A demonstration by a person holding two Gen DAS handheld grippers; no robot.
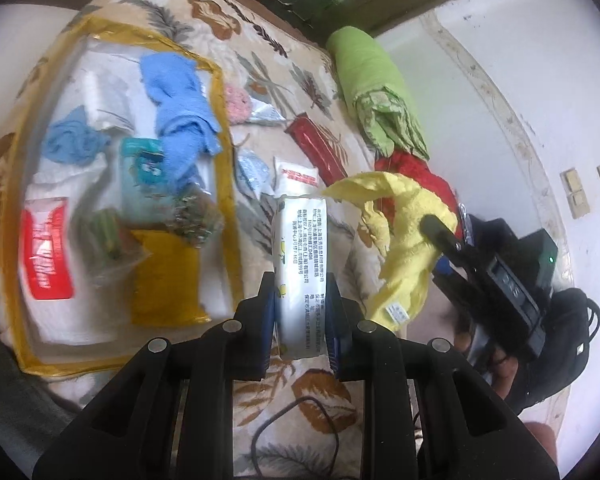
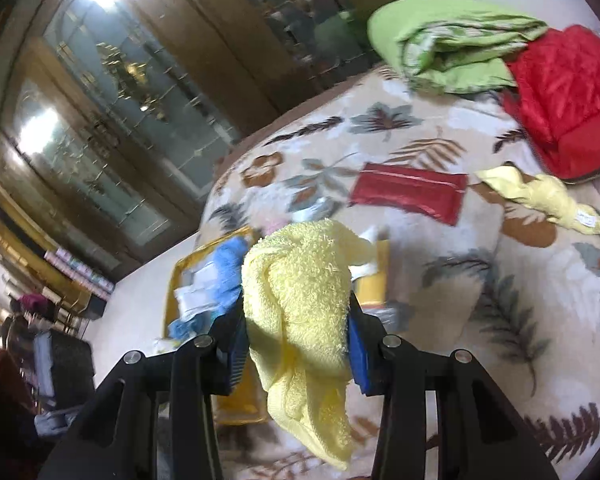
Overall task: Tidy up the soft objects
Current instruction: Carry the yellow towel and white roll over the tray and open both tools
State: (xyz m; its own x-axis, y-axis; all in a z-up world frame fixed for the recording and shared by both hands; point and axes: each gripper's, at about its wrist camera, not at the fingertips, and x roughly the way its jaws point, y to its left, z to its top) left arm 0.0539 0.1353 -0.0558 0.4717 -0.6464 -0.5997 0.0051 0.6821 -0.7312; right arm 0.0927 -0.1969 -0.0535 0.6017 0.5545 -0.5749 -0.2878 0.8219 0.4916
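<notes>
Yellow towel point(image 2: 300, 300): looped terry cloth, matt, rough. White packet point(image 1: 302, 264): smooth glossy plastic film, printed. Blanket point(image 1: 324, 396): fuzzy matt fleece, leaf print. Storage bag point(image 1: 112, 184): clear shiny plastic, yellow fabric trim. Red pouch point(image 2: 410, 192): satiny sheen.

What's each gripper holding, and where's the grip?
Left gripper: white packet, pinched across its near end. Right gripper: yellow towel, bunched mid-cloth, tail hanging below.
</notes>
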